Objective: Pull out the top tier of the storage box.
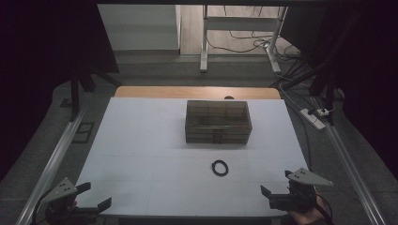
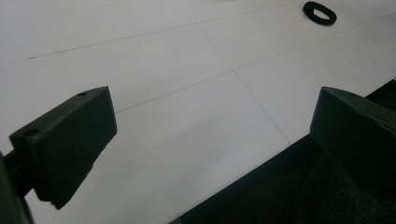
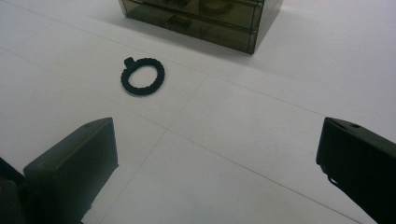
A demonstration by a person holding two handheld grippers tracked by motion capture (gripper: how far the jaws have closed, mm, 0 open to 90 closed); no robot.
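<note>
Black and braided, the small ring is lying flat at lower centre of the high view on the white bench, judged light and pliable, best pinched across its band by the wide-spread right gripper, the left gripper equally wide.

Box: top cut off by the upper edge in the right gripper view; contents behind the smoky walls too dim to identify. In the high view its inner compartments are murky, contents unreadable.

Ring: sits at the upper edge of the left gripper view; texture too small to make out in the high view.

Left gripper: body cut by the bottom edge of the high view, holding hand lost in the dark.

Right gripper: hand cut off at the bottom.

Surroundings beyond the table largely black.
</note>
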